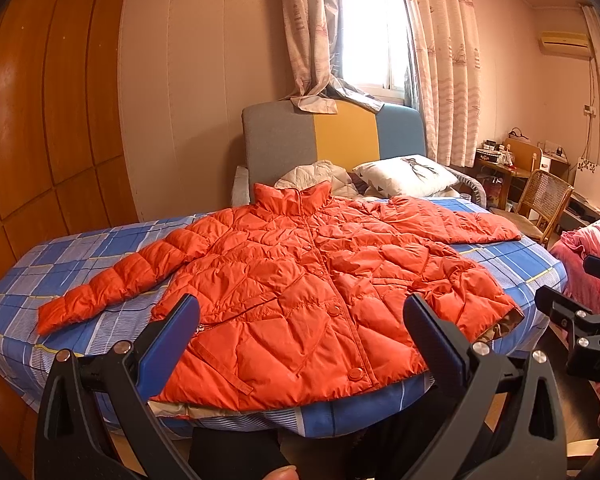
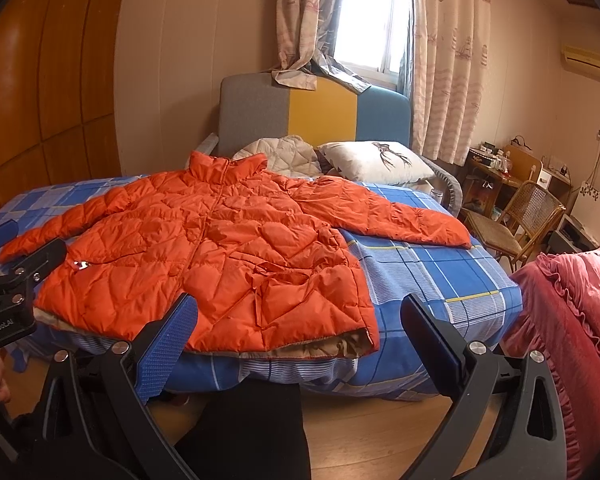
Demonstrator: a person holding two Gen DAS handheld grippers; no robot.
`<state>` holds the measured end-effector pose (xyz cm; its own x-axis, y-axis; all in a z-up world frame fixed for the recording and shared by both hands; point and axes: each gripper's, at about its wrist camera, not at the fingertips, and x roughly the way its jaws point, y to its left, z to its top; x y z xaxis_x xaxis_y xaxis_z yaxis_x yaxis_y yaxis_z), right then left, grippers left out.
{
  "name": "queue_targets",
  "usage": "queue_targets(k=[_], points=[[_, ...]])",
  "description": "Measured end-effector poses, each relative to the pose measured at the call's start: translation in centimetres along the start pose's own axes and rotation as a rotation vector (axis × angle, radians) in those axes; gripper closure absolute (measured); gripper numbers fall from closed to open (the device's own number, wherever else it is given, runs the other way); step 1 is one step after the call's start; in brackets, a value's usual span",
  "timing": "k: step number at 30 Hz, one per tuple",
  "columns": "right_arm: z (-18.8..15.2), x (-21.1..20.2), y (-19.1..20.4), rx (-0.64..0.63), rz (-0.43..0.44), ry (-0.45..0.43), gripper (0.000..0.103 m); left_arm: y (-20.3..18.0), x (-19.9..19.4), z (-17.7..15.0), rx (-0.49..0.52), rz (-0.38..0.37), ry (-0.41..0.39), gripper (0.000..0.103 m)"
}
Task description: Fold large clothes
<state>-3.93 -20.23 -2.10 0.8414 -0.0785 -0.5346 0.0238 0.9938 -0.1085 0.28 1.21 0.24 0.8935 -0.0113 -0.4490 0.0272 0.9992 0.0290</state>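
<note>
An orange quilted puffer jacket point(image 1: 300, 280) lies flat, front up and buttoned, on a bed with a blue checked sheet point(image 1: 80, 248). Both sleeves are spread out to the sides and its collar points at the headboard. My left gripper point(image 1: 300, 328) is open and empty, held in front of the jacket's hem near the bed's foot. My right gripper point(image 2: 300, 328) is open and empty, in front of the jacket's point(image 2: 220, 248) right hem corner. The right gripper's body also shows at the right edge of the left wrist view point(image 1: 580, 320).
A white pillow point(image 1: 408, 176) and a folded quilt point(image 1: 320, 176) lie by the grey, yellow and blue headboard point(image 1: 332, 136). A wooden wardrobe point(image 1: 40, 120) stands left. A wicker chair point(image 2: 516, 220), a cluttered desk point(image 2: 496, 168) and pink bedding point(image 2: 572, 320) are at the right.
</note>
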Motion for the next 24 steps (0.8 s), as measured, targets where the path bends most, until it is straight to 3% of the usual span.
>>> queue_targets(k=[13,20,24], points=[[-0.4,0.9,0.0,-0.006,0.011,0.022,0.003,0.2,0.7,-0.5,-0.006,-0.006,0.032,0.002],[-0.8,5.9,-3.7,0.133,-0.004,0.154,0.003,3.6,5.8,-2.2,-0.151,-0.084,0.205,0.002],[-0.3,9.5,-6.3,0.188,-0.053,0.206,0.003,5.3,8.9,-2.8,-0.188,-0.051,0.254,0.002]])
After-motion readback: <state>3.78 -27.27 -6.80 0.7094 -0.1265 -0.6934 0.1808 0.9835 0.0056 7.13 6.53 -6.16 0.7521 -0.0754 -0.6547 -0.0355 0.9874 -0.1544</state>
